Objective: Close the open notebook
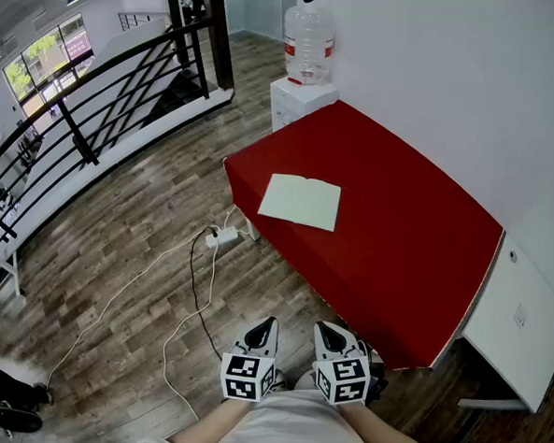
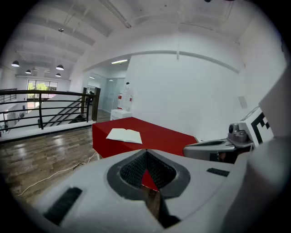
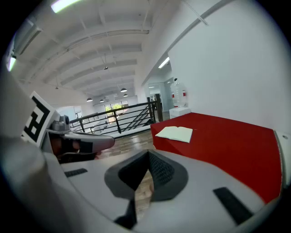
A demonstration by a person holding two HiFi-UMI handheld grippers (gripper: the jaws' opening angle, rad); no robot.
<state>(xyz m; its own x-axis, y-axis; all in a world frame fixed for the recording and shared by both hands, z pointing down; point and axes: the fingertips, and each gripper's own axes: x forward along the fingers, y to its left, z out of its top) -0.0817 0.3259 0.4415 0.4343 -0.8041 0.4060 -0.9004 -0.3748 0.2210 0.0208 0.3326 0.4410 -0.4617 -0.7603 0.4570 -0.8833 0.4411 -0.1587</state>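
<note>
Wood-plank floor (image 1: 116, 253) is filling most of the head view, with a table under a red cloth (image 1: 406, 261) standing against the white wall (image 1: 436, 76). Thin open notebook with pale blank pages (image 1: 300, 201) is lying flat on the red cloth near the table corner on the railing side. Both leaves are spread and the spine crease is running across the middle. Nothing is touching it. Same notebook is showing in the left gripper view (image 2: 124, 135) and in the right gripper view (image 3: 175, 133), well ahead of both tools.

Left gripper (image 1: 268, 325), white body with a marker cube, is hanging low in front of the person, over the floor and well short of the notebook. Its own view is showing the left gripper (image 2: 146, 154) with jaws fully together and nothing between them. Right gripper (image 1: 323, 329) is sitting just beside it, close to the table's near corner and pointing the same way. Its view is showing the right gripper (image 3: 148, 157) with the jaw tips likewise meeting, holding nothing.

Black metal railing (image 1: 97, 102) is running along the left side of the floor. White cabinet (image 1: 298, 100) is standing at the table's far end, with a clear water jug with a red label (image 1: 309, 42) sitting on top. White power strip (image 1: 225, 235) is lying on the floor by the table, with a black cable (image 1: 193, 281) and a white cable (image 1: 113, 298) trailing away from it.
</note>
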